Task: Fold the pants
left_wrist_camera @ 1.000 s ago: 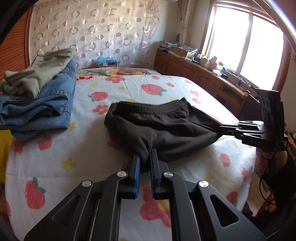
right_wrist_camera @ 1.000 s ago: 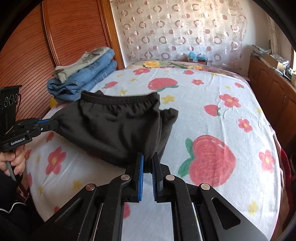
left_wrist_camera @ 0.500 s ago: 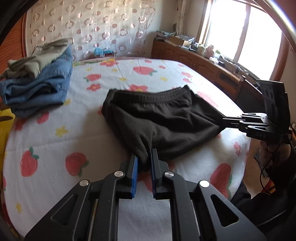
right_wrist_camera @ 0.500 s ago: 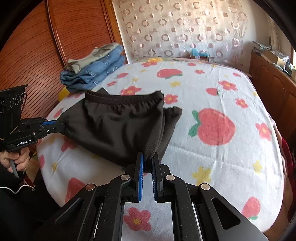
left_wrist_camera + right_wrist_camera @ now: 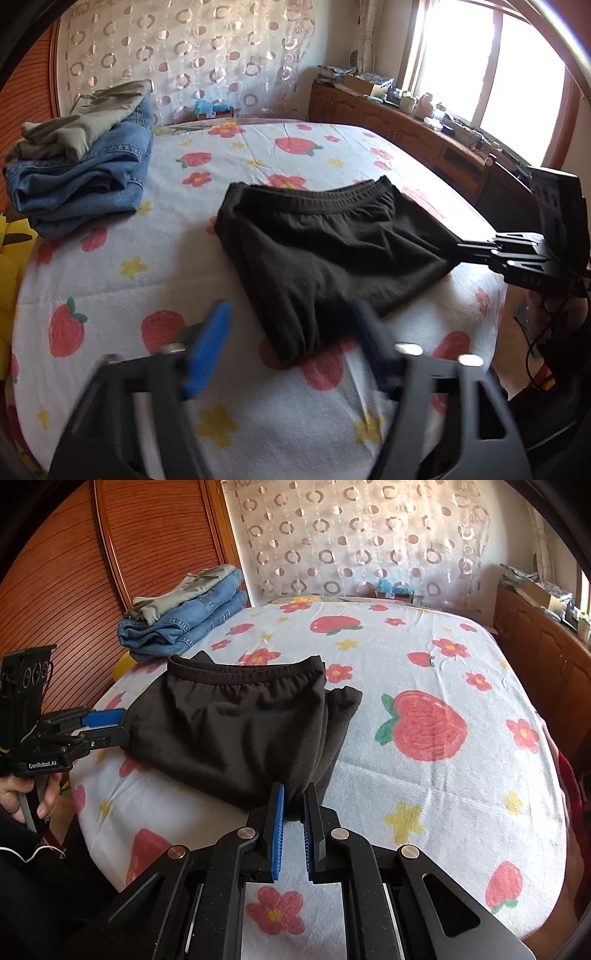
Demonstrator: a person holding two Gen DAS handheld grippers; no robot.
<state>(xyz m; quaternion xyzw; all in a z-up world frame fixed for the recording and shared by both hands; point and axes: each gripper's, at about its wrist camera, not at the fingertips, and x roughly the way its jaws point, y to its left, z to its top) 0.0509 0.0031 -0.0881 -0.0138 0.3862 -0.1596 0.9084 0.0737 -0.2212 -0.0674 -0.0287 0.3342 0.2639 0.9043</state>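
Pants point(image 5: 236, 731), soft black fleece, elastic waistband away from me, folded on bed point(image 5: 461, 812). My right gripper point(image 5: 293, 812) pinches one corner; left gripper point(image 5: 288, 332) just opened, corner loose between jaws.

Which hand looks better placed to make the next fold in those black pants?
Right, probably. The right claw is shut on a corner of the black pants, so it could lift it straight over. The left claw has just been opening; its pads stand clear of the cloth.
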